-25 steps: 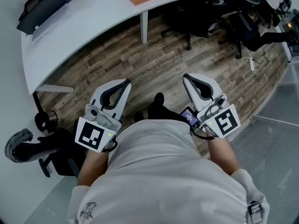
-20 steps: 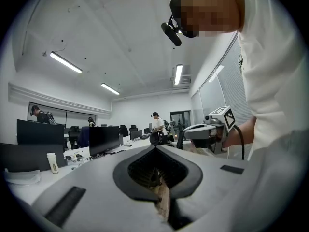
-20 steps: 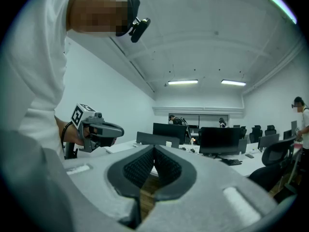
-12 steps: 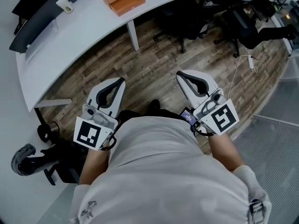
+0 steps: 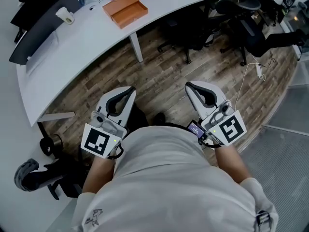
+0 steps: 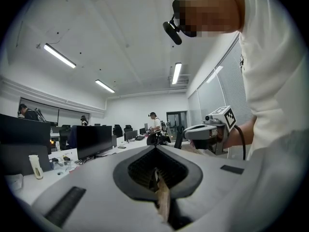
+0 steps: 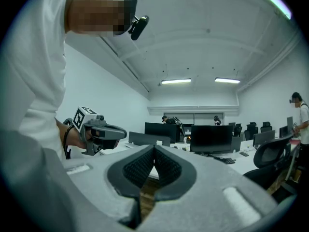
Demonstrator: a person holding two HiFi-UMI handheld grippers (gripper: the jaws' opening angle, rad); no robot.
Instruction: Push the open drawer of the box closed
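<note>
An orange box (image 5: 124,9) lies on the curved white desk (image 5: 72,47) at the far top of the head view; it looks like a shallow open tray from here. My left gripper (image 5: 131,89) and right gripper (image 5: 189,86) are both held low in front of the person's body, over the wooden floor and well short of the desk. Both are shut with nothing between the jaws. In the left gripper view the left gripper (image 6: 155,149) points up across the room, with the right gripper (image 6: 208,132) beside it. The right gripper (image 7: 154,148) likewise sees the left gripper (image 7: 99,132).
On the desk are a small white roll (image 5: 65,15) and a dark flat monitor (image 5: 38,18). Black office chairs (image 5: 193,23) stand under and behind the desk. A desk leg (image 5: 136,46) stands ahead. A cable (image 5: 255,66) lies on the floor at right, a chair base (image 5: 29,174) at left.
The desk and orange box have slid down and left in the head view. Both grippers stay shut, close to the body.
</note>
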